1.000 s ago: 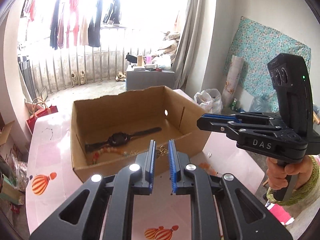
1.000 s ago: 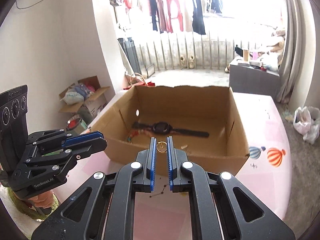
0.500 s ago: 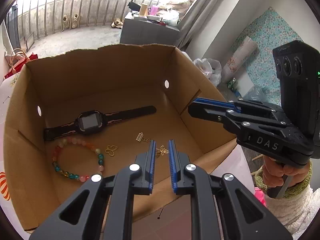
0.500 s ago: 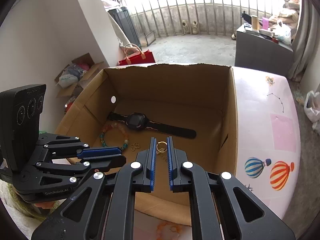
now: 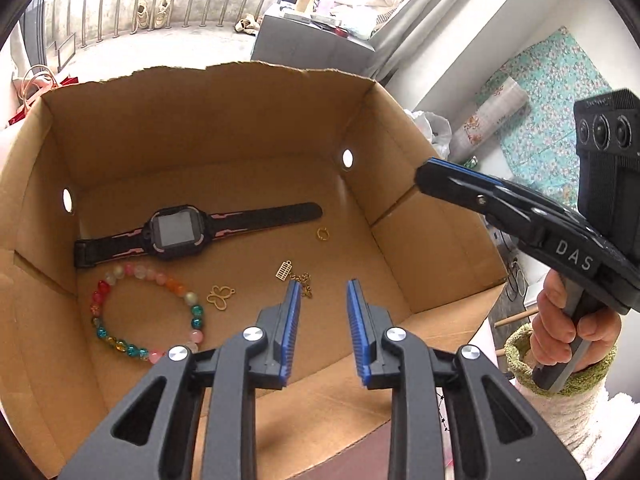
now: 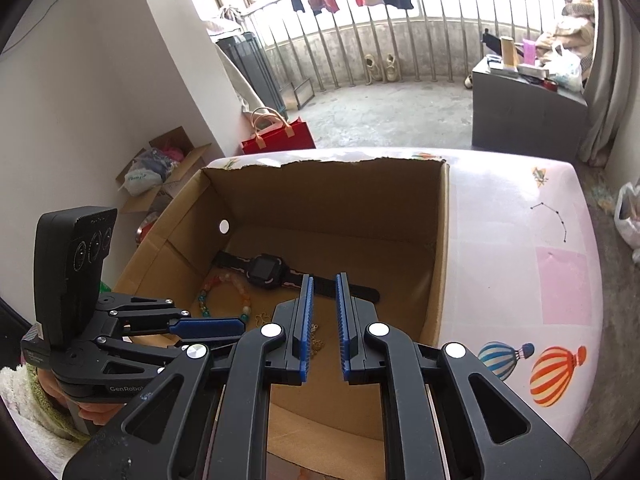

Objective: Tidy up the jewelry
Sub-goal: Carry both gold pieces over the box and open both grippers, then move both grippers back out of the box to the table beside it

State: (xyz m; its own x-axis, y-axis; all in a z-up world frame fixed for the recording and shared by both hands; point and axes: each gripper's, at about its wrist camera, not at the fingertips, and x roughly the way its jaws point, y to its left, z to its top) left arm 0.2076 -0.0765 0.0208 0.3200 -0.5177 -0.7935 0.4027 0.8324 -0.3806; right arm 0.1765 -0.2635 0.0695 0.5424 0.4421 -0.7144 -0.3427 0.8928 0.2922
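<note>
Both grippers had swung over the brown cardboard box (image 5: 224, 128). Left gripper (image 5: 323, 312), jaws opening and empty, had released a gold chain (image 5: 302, 282) beside the beaded bracelet (image 5: 144, 312); right gripper (image 6: 323, 320) held nothing, jaws slightly parted.

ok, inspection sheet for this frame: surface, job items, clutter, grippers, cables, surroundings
Surface: pink table with balloon prints.
Job's things: cardboard box holding watch, bead bracelet, butterfly charm, gold ring, gold chain.
Clutter: nothing seen on the table.
Grippers: left gripper over the box, jaws opening, empty; right gripper slightly open, empty.
Cables: nothing seen.
Surroundings: balcony railing, red bag, grey cabinet.
</note>
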